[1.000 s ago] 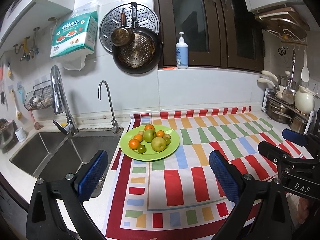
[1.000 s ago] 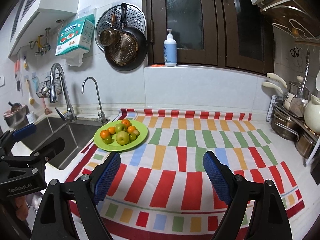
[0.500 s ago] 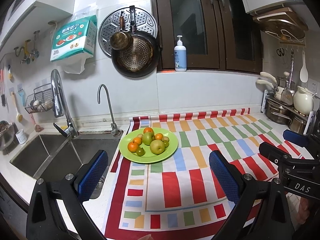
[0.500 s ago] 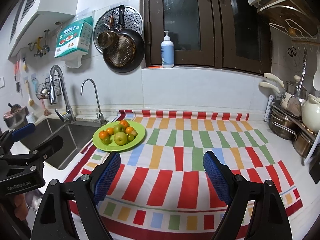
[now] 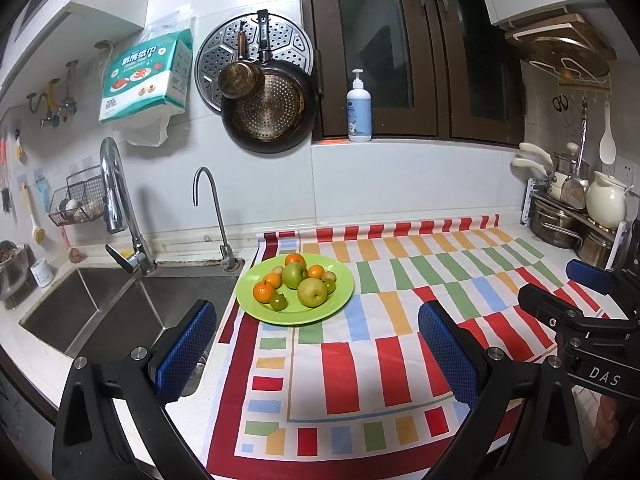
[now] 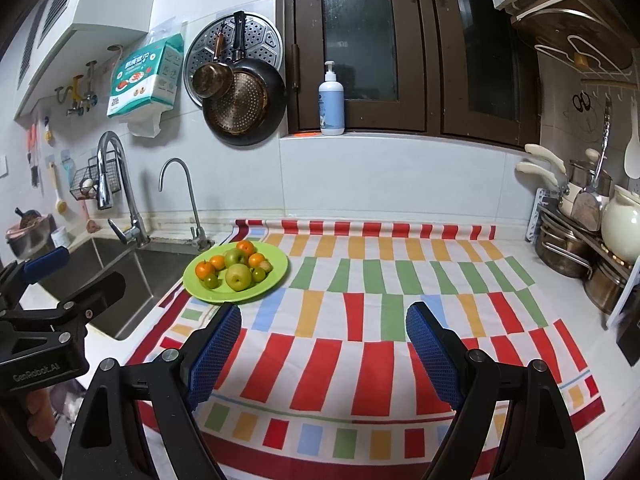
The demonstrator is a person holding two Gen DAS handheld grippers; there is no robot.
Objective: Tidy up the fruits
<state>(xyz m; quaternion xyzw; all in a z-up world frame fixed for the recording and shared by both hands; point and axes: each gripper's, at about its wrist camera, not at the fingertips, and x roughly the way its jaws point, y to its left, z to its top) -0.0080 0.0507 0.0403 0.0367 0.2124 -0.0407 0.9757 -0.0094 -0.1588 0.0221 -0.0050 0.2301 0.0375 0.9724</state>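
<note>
Now, both hand-held grippers hang above the counter with nothing in them. The left hand-held gripper (image 5: 316, 344) has its blue pads spread wide at the bottom of its frame; the right hand-held gripper (image 6: 324, 344) is spread just as wide over the striped cloth (image 6: 360, 352).

And the fruit? All of it sits heaped on the green plate (image 5: 340, 280), centre-left in the left wrist view, on the cloth's edge just beside the sink (image 5: 120, 300). Two green apples (image 5: 312, 292) hold the middle, with small oranges (image 5: 264, 292) ringing them, little green fruits (image 5: 278, 302) at the front and a couple of pale brownish ones toward the back. So the fruit lies gathered on one dish; that fits a tidy finish, or a pile yet to be sorted by kind.

Handling, as I judge it: the apples look firm and smooth, fairly hefty, best taken across the widest part from above. The oranges look lighter with a softer, grippier skin, so a gentle squeeze. Everything is round and touching, so lifting one may set its neighbours rolling toward the plate's shallow rim.
</note>
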